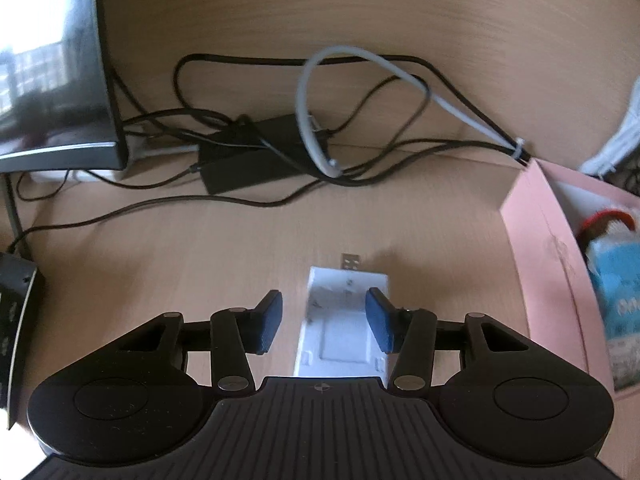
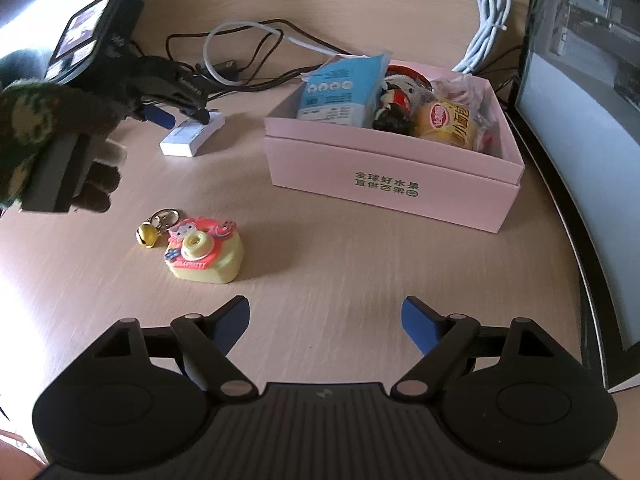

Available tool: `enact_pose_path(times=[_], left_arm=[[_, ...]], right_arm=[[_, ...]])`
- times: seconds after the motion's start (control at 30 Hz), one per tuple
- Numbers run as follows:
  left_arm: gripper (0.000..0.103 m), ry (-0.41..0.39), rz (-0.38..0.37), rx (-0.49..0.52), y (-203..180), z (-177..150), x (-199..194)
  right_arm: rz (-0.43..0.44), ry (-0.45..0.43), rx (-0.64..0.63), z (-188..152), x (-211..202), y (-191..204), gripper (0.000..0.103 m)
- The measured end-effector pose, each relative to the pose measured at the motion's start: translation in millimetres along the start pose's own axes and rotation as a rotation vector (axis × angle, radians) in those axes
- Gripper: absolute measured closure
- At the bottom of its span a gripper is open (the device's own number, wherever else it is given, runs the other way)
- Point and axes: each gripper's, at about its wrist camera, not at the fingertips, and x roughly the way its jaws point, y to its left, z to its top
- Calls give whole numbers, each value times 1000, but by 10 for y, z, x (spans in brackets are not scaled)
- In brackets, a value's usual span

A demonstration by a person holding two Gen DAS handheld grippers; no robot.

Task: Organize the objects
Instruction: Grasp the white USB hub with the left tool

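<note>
A flat white device [image 1: 344,320] with a metal plug end lies on the wooden desk. My left gripper [image 1: 324,320] is open, with one blue pad on each side of it, just above it. The right wrist view shows the same device [image 2: 192,136] under the left gripper [image 2: 182,116]. My right gripper [image 2: 326,326] is open and empty over bare desk. A yellow toy camera keychain [image 2: 204,250] with a small bell lies ahead and to its left. A pink box [image 2: 392,178] holds a blue packet [image 2: 340,92], a doll and snack packets.
A tangle of black and grey cables [image 1: 320,120] and a black power brick [image 1: 248,156] lie at the back of the desk. A monitor [image 1: 52,64] stands at the left, another monitor [image 2: 584,120] at the right. A coiled white cable [image 2: 490,20] lies behind the box.
</note>
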Motion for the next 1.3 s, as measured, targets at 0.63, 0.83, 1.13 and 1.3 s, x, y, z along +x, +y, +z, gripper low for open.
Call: enact_pose_path(times=[0.63, 0.83, 1.13, 1.3], left_arm=[[50, -23, -193, 38, 53, -375, -185], [50, -6, -202, -7, 49, -240, -149], [50, 40, -174, 35, -51, -230, -84], [50, 84, -217, 1, 49, -443, -332]], right_arm=[[5, 8, -3, -114, -94, 118, 18], [9, 14, -15, -168, -130, 190, 18], [-24, 9, 20, -197, -196, 82, 17], [12, 1, -6, -77, -72, 147, 17]])
